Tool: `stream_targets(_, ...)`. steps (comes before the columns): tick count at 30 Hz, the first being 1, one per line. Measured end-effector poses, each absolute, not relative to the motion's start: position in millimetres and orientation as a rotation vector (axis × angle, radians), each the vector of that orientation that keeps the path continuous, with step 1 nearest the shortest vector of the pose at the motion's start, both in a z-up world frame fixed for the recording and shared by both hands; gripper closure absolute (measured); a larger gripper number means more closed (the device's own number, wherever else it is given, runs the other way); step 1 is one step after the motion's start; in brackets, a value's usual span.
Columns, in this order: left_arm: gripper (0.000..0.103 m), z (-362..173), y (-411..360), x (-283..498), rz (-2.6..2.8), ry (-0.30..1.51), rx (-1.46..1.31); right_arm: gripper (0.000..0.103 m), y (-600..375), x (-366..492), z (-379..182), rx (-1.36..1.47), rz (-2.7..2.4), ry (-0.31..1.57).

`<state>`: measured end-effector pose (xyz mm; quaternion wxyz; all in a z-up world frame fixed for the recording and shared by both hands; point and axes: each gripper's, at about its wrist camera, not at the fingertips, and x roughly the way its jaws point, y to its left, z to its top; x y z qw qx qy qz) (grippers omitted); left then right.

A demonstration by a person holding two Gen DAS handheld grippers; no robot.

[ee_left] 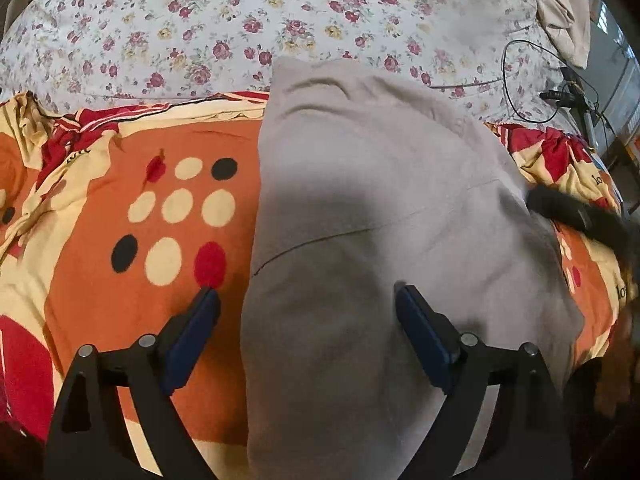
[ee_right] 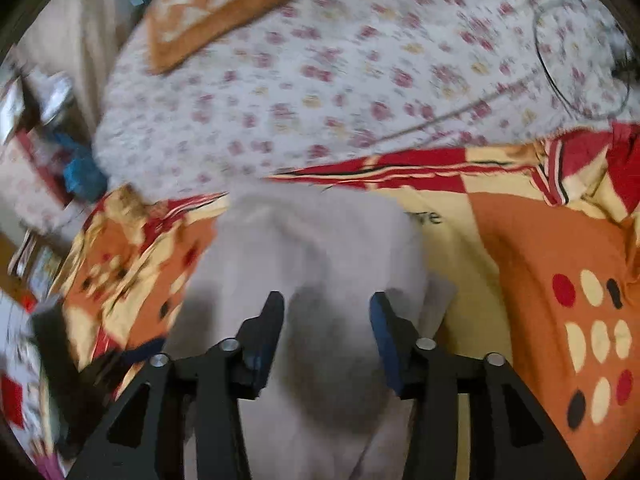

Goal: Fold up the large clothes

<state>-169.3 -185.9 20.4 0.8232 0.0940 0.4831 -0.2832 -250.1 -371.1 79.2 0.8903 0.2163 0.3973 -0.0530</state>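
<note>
My left gripper (ee_left: 307, 294) hangs with jaws wide, holding nothing; the grey garment's (ee_left: 360, 200) left edge runs between them, one pad over the patterned quilt (ee_left: 120, 200). My right gripper (ee_right: 327, 300) is also spread and empty, directly above the same garment (ee_right: 312, 240), though that view is blurred. The cloth looks soft, thick and limp, so I judge it will sag and drag. I would pinch an edge or corner. Beyond the jaws lies the floral sheet (ee_left: 200, 20).
</note>
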Motion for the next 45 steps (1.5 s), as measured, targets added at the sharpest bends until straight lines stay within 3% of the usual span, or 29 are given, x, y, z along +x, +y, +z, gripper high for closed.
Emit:
stream_targets(4, 0.012, 22.1, -186.5, -173.4, -0.600, 1.017, 0.209, 0.049, -350.4, -258.5, 58.4, 0.292, -0.184, 0.906)
stream_targets(7, 0.013, 23.9, -186.6, -177.1, -0.601, 1.023, 0.220, 0.041, -365.1, -264.8, 34.7, 0.388, -0.205, 0.922)
stream_targets(17, 0.013, 38.0, -181.9, -188.1, -0.591, 0.983, 0.244, 0.038, -364.6, -283.6, 75.2, 0.392, -0.200, 0.854)
stream_targets(21, 0.013, 46.9, -171.7, -183.4, -0.618, 0.974, 0.197, 0.021, -366.4, -287.1, 70.1, 0.410, -0.197, 0.846)
stream_targets(34, 0.013, 34.9, -164.3, -162.2, -0.642, 1.061, 0.089, 0.020, -382.1, -275.2, 43.5, 0.493, -0.188, 0.892)
stream_targets(45, 0.013, 25.8, -168.5, -158.3, -0.647, 1.077, 0.097, 0.013, -389.3, -269.5, 26.8, 0.556, -0.151, 0.896)
